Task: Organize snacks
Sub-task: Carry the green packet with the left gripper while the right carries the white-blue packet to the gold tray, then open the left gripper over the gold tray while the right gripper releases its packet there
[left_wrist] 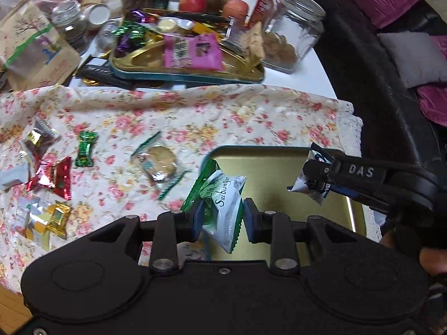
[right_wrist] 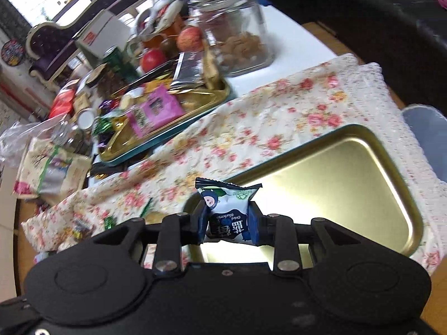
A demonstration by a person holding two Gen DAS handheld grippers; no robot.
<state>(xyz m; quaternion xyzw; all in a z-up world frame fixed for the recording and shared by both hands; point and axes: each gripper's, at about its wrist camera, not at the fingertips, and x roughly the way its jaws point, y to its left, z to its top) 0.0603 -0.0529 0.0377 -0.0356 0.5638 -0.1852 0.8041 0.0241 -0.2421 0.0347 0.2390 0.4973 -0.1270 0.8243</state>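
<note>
Clamped in the left gripper [left_wrist: 223, 217]: a green-and-white snack packet [left_wrist: 223, 206], long axis tilted from upper left to lower right, over the near-left rim of an empty gold tin tray [left_wrist: 279, 167]. Pinched upright in the right gripper [right_wrist: 228, 224]: a blueberry packet [right_wrist: 227, 209], over the same tray's near edge. Both tools angled steeply down above a floral cloth [left_wrist: 195, 111]; loose sweets to the left.

My left gripper [left_wrist: 222, 217]: black, blue pads, on a green-and-white packet [left_wrist: 220, 201]. My right gripper [right_wrist: 229, 223]: same colours, on a navy-and-white packet [right_wrist: 227, 209]. Gold tray [right_wrist: 349, 150], teal edge. Cloth [left_wrist: 195, 117]: cream, pink and yellow florals. Loose candies: green [left_wrist: 86, 153], red [left_wrist: 51, 177], gold [left_wrist: 58, 219].
</note>
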